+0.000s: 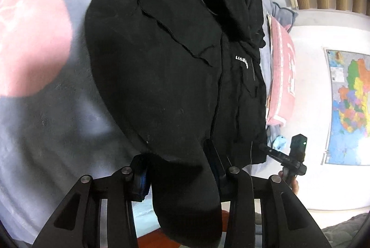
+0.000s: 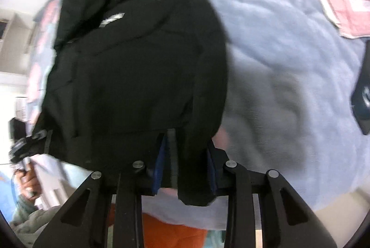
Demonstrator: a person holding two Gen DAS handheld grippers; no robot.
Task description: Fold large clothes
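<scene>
The black jacket (image 1: pixel 166 67) lies spread on the grey-blue blanket (image 1: pixel 46 132) of a bed, its near edge draped between both sets of tongs. The left gripper (image 1: pixel 178 169) pinches that hem; the right gripper (image 2: pixel 185 155) clamps it too. A pink pillow (image 1: pixel 282 76) lies beside the jacket; a map (image 1: pixel 349 106) hangs on the wall.

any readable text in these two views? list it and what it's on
"LIA..." in white on the jacket chest, left wrist view; the remaining letters are folded under and unreadable.
White logo patch on the jacket in the right wrist view: too blurred to read.
White letters on the pink pillow: distorted at the edge, unreadable.
Wall map: labels too small to read.
White mark on the dark object at the right edge: cut off, unreadable.
</scene>
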